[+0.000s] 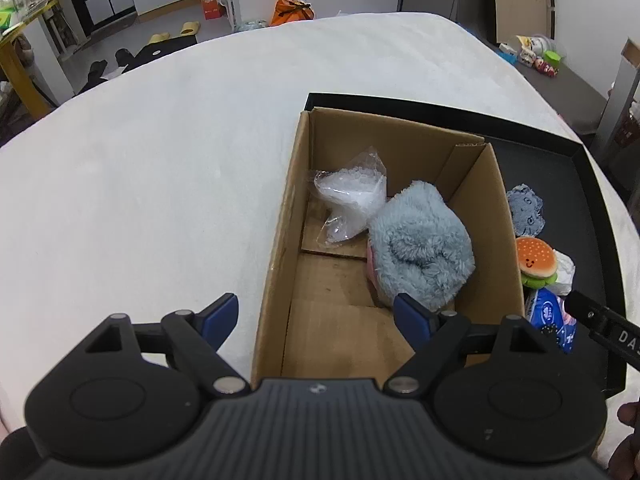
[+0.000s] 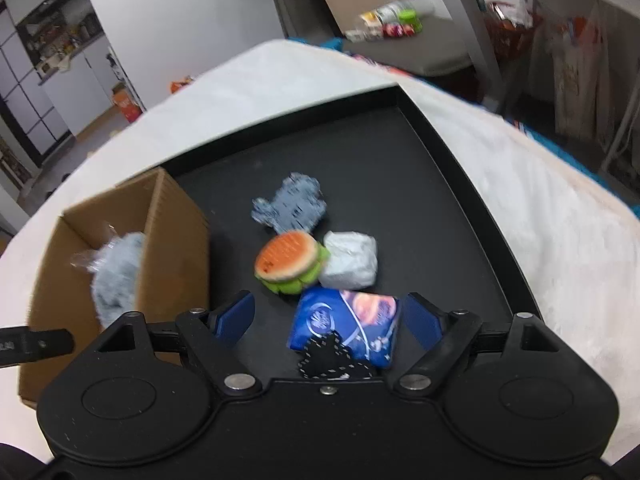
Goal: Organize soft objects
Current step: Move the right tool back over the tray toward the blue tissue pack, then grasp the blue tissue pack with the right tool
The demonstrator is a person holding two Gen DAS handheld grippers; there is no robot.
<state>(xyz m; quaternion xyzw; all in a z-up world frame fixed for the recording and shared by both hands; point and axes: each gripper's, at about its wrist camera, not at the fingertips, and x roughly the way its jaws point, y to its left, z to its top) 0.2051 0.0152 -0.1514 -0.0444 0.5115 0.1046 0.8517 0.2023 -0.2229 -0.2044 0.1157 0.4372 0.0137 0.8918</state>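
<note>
— What's in the box?

— A fluffy grey-blue plush, curled up against the box's right wall with a bit of pink showing at its left side, and a crumpled clear bag touching it, towards the far-left corner. The box stands in the left part of a black tray on the white bed.

— And the rest?

— Loose on the tray, right of the box: a grey knitted piece farthest back, then a burger toy with an orange bun and green frill, touching a white wrapped lump. Nearest is a blue tissue pack, with a small black stitched piece lying over its near edge.

— The grippers?

— The left hand-held gripper is spread wide over the box's near end, holding nothing. The right hand-held gripper is spread too, its blue fingers either side of the pack, not pinching it.
</note>
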